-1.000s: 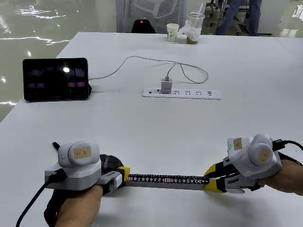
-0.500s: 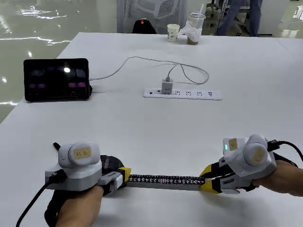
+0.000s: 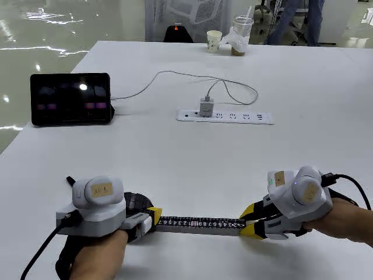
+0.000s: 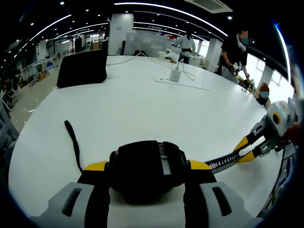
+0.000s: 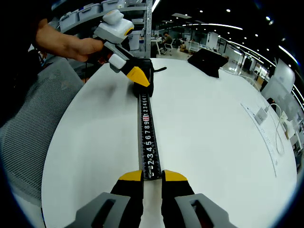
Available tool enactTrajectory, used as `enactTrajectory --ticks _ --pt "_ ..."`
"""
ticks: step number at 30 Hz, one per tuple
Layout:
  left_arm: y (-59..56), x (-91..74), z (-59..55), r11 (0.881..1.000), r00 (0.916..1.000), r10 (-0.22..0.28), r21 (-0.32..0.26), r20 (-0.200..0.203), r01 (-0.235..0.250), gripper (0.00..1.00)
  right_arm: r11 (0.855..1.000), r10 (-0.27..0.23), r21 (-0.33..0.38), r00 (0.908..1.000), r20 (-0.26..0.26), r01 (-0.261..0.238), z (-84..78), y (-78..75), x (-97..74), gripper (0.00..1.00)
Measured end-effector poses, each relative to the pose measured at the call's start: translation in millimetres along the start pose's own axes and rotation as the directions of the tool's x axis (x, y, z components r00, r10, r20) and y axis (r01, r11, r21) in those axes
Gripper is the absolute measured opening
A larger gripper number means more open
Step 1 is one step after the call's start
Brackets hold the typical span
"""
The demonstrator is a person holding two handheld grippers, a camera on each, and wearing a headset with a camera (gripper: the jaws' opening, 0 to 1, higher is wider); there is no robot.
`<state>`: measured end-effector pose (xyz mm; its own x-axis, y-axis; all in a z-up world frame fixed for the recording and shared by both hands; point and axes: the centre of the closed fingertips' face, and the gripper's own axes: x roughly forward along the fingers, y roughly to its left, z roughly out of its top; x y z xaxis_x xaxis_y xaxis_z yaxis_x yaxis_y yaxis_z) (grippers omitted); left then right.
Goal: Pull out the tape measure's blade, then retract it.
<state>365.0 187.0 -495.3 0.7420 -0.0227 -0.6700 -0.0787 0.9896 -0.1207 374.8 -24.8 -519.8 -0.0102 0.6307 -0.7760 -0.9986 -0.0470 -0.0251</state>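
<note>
The tape measure case (image 3: 134, 202) sat close to the near edge of the table (image 3: 192, 157), toward the near left corner. The left gripper (image 3: 150, 214) was closed on the case, with one yellow-tipped jaw against each side. The blade (image 3: 201, 223) extended from the case to the right, low over the table and roughly parallel to the near edge, numerals facing up. The right gripper (image 3: 249, 220) was clamped on the free end of the blade, its jaws narrow with the blade tip between them. A black strap (image 4: 73, 142) lay on the table beside the case. A dark tablet (image 3: 70, 98) stood near the left edge. A white power strip (image 3: 224, 116) with a charger (image 3: 206, 107) plugged in lay at mid-table. A paper cup (image 3: 213, 39) stood at the far edge.
</note>
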Motion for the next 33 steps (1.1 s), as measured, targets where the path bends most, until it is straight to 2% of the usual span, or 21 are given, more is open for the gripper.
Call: enactTrajectory --ticks 33 --pt "0.5 -0.8 -0.3 1.0 1.0 -0.004 -0.004 0.0 0.004 0.57 1.0 0.006 -0.011 0.9999 0.01 -0.006 11.4 -0.9 9.3 0.11"
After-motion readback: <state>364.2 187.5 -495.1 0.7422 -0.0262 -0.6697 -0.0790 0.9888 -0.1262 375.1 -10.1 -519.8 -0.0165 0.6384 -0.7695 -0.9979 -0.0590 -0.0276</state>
